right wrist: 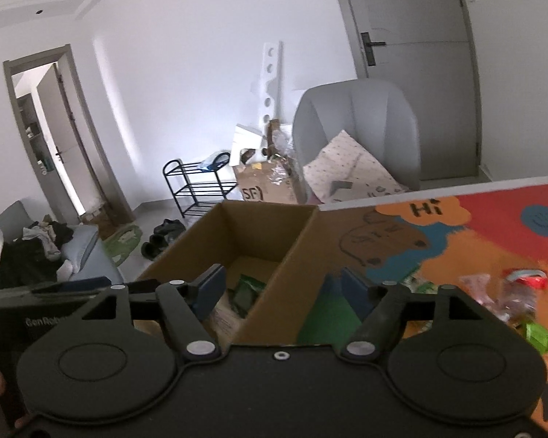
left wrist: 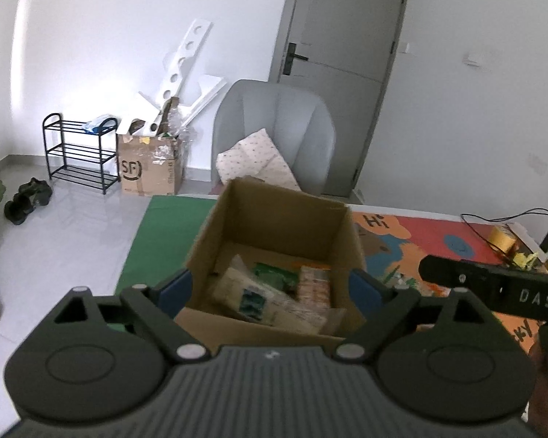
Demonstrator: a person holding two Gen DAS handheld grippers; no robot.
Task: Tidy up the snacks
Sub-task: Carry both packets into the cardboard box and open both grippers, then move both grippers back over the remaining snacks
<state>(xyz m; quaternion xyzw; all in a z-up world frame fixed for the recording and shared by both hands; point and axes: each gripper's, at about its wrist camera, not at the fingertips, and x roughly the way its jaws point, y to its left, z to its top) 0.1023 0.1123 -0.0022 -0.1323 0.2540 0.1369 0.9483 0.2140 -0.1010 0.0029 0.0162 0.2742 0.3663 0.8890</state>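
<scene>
An open cardboard box [left wrist: 285,219] stands on the table's colourful mat and holds several snack packets: a pale one [left wrist: 270,301], a green one [left wrist: 276,275] and an orange-brown one [left wrist: 314,284]. My left gripper [left wrist: 274,288] is open and empty, its blue pads either side of the box's near end. My right gripper [right wrist: 279,286] is open and empty above the box's right wall [right wrist: 285,266]. The green packet [right wrist: 246,290] shows inside. Loose snack packets [right wrist: 511,292] lie on the mat to the right, with a green one [right wrist: 539,334] nearer.
The cartoon mat [right wrist: 456,241] and a green mat [left wrist: 164,233] cover the table. A grey chair [left wrist: 274,135] with a cushion stands behind it. A yellow tape roll [left wrist: 502,239] and cables lie far right. An SF carton [left wrist: 149,168] and shoe rack [left wrist: 78,153] stand on the floor.
</scene>
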